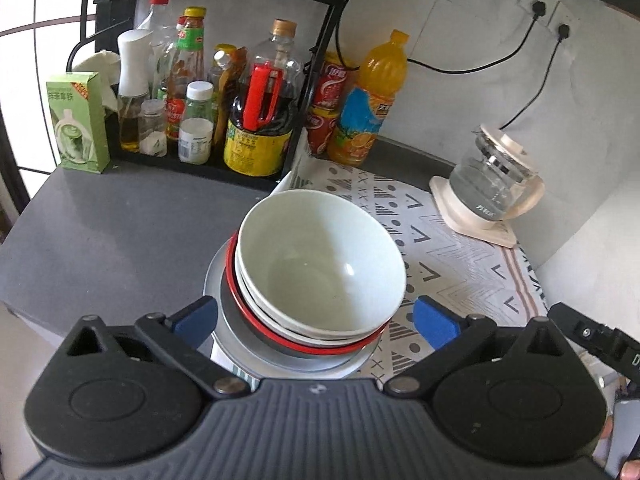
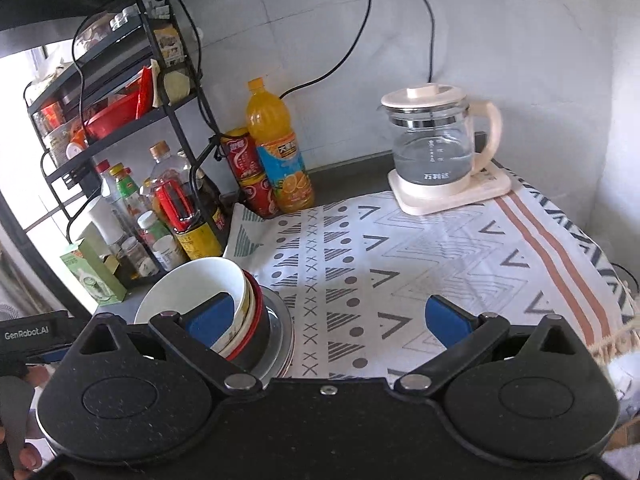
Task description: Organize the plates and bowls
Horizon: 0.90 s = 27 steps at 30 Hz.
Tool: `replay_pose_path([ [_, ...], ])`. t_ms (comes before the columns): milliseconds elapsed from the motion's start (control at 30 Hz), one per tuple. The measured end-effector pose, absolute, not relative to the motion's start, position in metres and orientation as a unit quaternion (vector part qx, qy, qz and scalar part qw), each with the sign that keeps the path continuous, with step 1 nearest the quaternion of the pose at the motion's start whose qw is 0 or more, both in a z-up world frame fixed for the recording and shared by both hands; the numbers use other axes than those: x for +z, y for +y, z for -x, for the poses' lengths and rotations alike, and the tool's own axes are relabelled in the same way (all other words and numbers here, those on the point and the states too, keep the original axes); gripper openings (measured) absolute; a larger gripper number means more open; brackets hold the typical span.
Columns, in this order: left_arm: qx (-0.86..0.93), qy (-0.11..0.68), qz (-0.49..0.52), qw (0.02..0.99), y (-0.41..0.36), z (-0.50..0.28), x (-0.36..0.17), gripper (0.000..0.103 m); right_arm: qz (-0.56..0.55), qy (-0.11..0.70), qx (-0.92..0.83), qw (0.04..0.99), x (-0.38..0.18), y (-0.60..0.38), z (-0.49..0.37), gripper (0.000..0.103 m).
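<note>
Left hand-held gripper (image 1: 316,318) stood with its jaws wide apart, blue pads (image 1: 196,320) either side of the stack but pressing on nothing. Right hand-held gripper (image 2: 332,320) was likewise spread, nothing between its pads; it sat over the patterned cloth (image 2: 400,260), with the stack at its left.

The stack stood at the near left edge of the cloth on the grey tabletop (image 1: 120,232). From the bottom up: a silver plate (image 1: 224,308), a red-rimmed dish (image 1: 236,292), then nested white bowls, the top bowl (image 1: 320,256) empty and tilted a little. How many bowls were nested could not be told for certain.

Farther left, a green box (image 1: 78,120) sat on the tabletop beside a black rack (image 1: 208,168) of bottles and jars. At the far edge of the cloth stood red cans (image 2: 248,172) and an orange bottle (image 2: 280,148), touching. Far right, a glass kettle (image 2: 436,140) sat on its cream base, cords running up the wall.
</note>
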State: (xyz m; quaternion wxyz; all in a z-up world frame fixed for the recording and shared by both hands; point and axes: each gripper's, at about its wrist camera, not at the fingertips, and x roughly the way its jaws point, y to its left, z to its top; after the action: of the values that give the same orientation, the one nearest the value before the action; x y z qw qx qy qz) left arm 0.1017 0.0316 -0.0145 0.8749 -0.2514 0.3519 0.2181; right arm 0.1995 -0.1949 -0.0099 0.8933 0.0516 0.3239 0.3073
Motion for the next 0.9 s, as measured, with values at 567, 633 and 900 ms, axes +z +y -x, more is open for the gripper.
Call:
replay_pose_path([
  [567, 0.157, 0.366, 0.184, 0.899, 0.036, -0.051, -0.02, 0.103, -0.076, 0.301, 0.224, 0.924, -0.01, -0.206, -0.117, 0.103],
  [633, 0.152, 0.365, 0.175, 0.902, 0.034, -0.046, -0.021, 0.103, -0.073, 0.298, 0.22, 0.926, -0.01, -0.207, -0.109, 0.103],
  [900, 0.135, 0.358, 0.15, 0.911, 0.027, -0.029, -0.02, 0.103, -0.068, 0.295, 0.194, 0.933, -0.013, -0.222, -0.083, 0.103],
])
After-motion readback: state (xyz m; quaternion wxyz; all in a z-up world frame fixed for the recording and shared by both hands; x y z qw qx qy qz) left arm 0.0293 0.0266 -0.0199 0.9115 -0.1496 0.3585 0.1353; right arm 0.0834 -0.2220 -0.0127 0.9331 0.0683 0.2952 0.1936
